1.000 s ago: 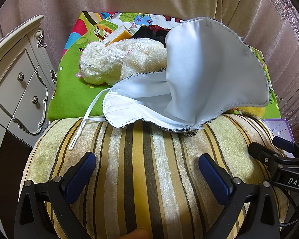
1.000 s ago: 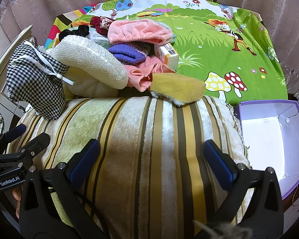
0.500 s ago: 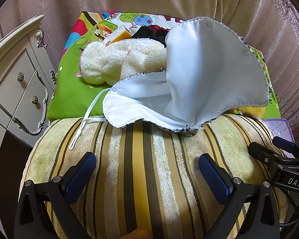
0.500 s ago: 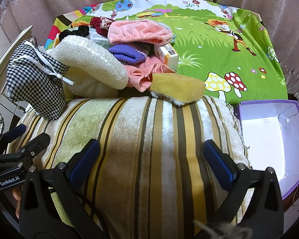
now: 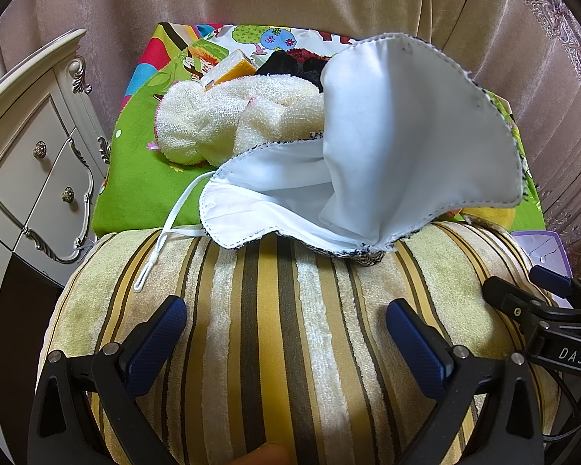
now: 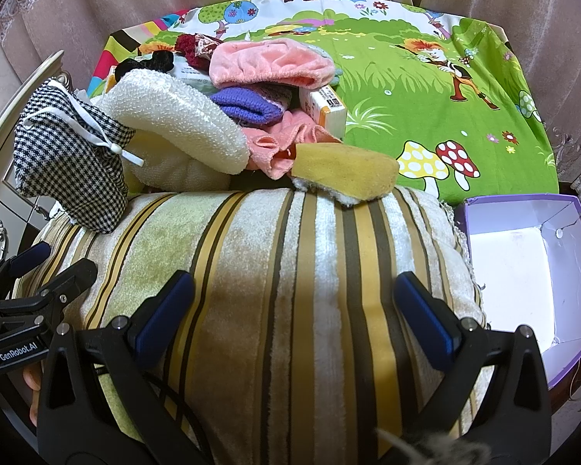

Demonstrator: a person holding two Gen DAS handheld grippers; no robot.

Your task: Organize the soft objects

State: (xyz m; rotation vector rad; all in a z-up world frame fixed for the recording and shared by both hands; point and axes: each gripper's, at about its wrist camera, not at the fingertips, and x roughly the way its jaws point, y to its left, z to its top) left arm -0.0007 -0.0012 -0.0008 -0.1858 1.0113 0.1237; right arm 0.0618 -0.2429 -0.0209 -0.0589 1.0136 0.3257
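Nothing moved over last second; left gripper and right gripper both spread, empty, poised over striped cushion; checked pouch at 10 o'clock, purple box at 3; sorting not begun.

From my left claw's view I can read "DAS" in pale letters on the black plastic body of my right-hand gripper, at the right edge. From my right claw's view, "GenRobot.AI" stands in white on the black body of my left-hand gripper. The small white-and-orange cardboard box carries print, too small to read.
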